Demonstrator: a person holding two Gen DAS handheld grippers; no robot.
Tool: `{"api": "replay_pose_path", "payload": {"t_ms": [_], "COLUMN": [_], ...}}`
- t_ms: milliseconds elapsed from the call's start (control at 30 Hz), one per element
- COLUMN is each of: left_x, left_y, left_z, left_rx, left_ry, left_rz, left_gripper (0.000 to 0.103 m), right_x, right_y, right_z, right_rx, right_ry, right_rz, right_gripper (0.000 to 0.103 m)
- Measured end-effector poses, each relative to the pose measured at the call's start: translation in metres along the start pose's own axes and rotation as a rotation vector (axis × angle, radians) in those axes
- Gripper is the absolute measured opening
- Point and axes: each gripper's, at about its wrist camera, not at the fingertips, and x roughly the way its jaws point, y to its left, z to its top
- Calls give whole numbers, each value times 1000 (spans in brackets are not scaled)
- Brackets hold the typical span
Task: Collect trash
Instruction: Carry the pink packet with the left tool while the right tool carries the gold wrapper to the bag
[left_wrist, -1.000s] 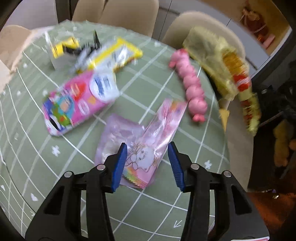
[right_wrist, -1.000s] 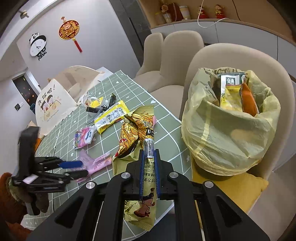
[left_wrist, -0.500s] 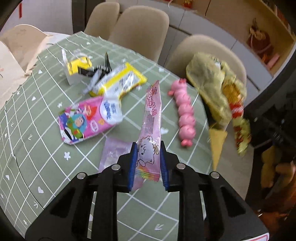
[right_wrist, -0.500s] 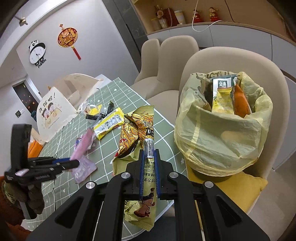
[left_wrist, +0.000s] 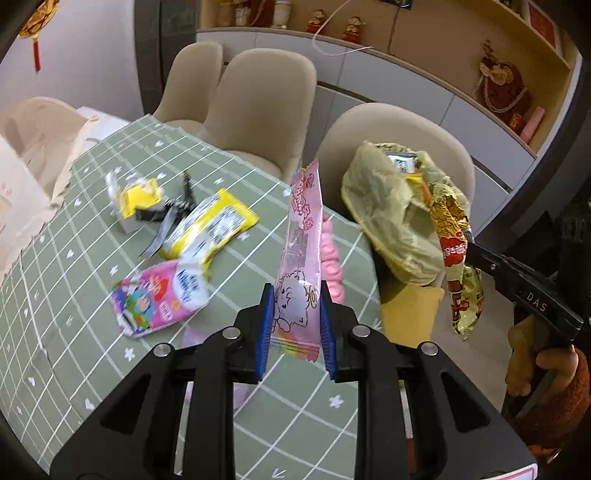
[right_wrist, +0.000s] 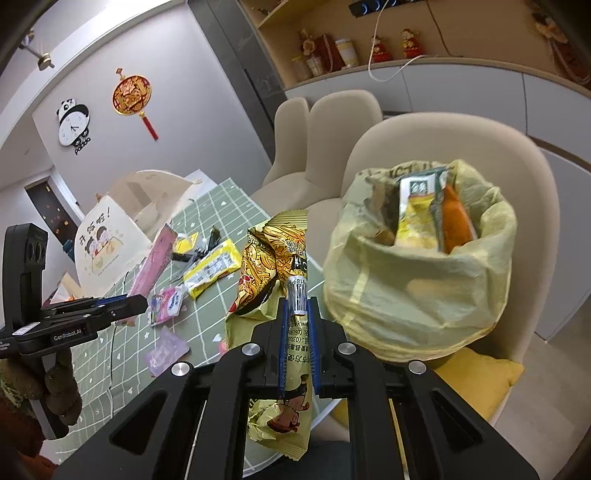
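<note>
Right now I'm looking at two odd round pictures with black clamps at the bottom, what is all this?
No robot here: a person holds a pair of black tongs in each hand, and each carries a wide-angle camera looking along its fingers. One picture comes from the left tongs, shut on a pink wrapper lifted upright above the green table. The other comes from the right tongs, shut on a gold snack bag. A yellow trash bag already holding packets sits on a chair beside the table. Still on the table: a yellow packet, a pink-and-white packet, pink sweets and small scraps.
</note>
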Motion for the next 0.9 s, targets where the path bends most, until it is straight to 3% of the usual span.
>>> {"api": "replay_pose_path", "payload": {"t_ms": [300,533,667,900], "left_x": [-1,2,34,118], "left_y": [-37,-72,-98,-135], "left_z": [48,111,135,151], "left_rx": [32,19,53,43], "left_ry": [-93,-217,-202,-76], "left_rz": [-97,-239,-282,-312], "left_gripper": [22,22,22,16], "right_x": [-28,-63,-68,-56], "right_y": [-21,-50,-71,-105], "right_z": [36,87,104,116], "right_rx": [-19,-47,-24,19], "right_ry": [-90,-205,-213,-162], "right_rz": [-51,-192,-257,-318], "right_gripper": [11,11,11,11]}}
